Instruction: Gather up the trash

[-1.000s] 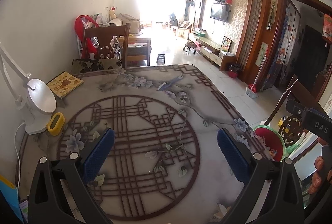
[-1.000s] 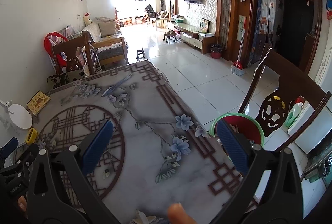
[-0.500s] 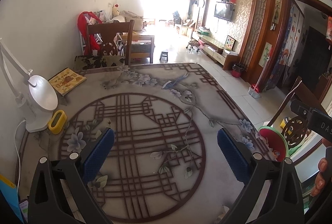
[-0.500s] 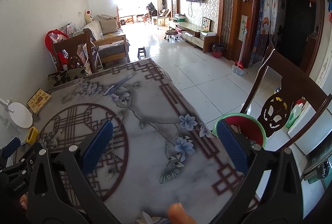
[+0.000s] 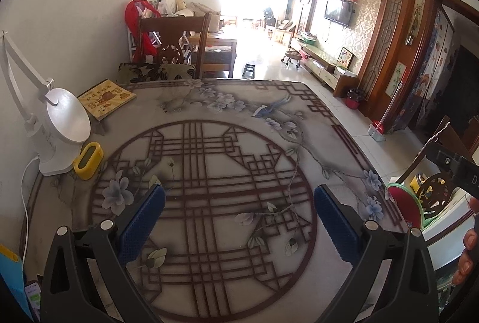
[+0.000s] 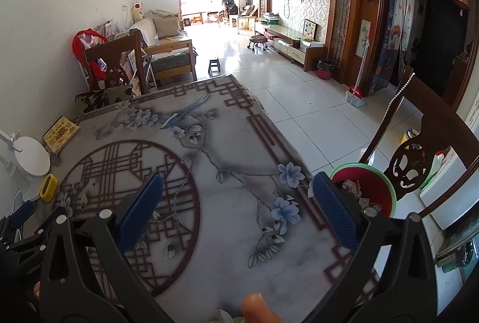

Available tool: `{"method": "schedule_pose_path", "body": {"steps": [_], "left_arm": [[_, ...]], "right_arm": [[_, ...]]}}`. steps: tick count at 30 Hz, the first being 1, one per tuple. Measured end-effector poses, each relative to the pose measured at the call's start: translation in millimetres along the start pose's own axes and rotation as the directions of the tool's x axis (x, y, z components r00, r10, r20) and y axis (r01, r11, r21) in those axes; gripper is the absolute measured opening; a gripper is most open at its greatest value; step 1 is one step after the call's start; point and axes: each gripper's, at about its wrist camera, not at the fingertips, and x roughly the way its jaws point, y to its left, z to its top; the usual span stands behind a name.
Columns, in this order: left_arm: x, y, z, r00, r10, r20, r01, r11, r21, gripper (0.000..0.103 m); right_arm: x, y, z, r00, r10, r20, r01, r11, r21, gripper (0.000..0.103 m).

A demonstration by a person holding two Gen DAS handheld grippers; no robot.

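My left gripper (image 5: 239,203) is open and empty above the patterned tabletop (image 5: 227,149). My right gripper (image 6: 236,191) is open and empty over the table's right side. A red bin with a green rim (image 6: 366,189) stands on the floor beside the table's right edge, with crumpled scraps inside; it also shows at the right in the left wrist view (image 5: 405,207). A pale crumpled scrap (image 6: 223,317) peeks in at the table's near edge, next to a fingertip.
A white desk lamp (image 5: 60,128), a yellow holder (image 5: 88,156) and a yellow book (image 5: 106,98) sit along the table's left side. A dark wooden chair (image 6: 419,161) stands right of the bin; another chair (image 5: 170,50) stands at the far end.
Both grippers have lifted and tilted slightly, so the table sits lower in view. The scrap near the left view's bottom edge has dropped out of sight. Both stay open.
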Motion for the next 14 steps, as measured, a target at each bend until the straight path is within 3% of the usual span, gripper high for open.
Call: {"method": "schedule_pose_path", "body": {"steps": [5, 8, 14], "left_arm": [[14.2, 17.1, -2.1, 0.999, 0.028, -0.024, -0.029, 0.999, -0.039, 0.095], [33.7, 32.2, -7.4, 0.995, 0.078, -0.062, -0.082, 0.995, -0.056, 0.095], [101.6, 90.6, -45.3, 0.949, 0.204, -0.24, -0.226, 0.972, -0.067, 0.095]], "right_arm": [[16.2, 13.6, -1.8, 0.999, 0.022, -0.037, -0.023, 1.0, -0.016, 0.099], [37.2, 25.2, -7.7, 0.996, 0.045, -0.08, -0.047, 0.998, -0.028, 0.099], [101.0, 54.1, -49.2, 0.987, 0.073, -0.146, -0.086, 0.993, -0.079, 0.099]]}}
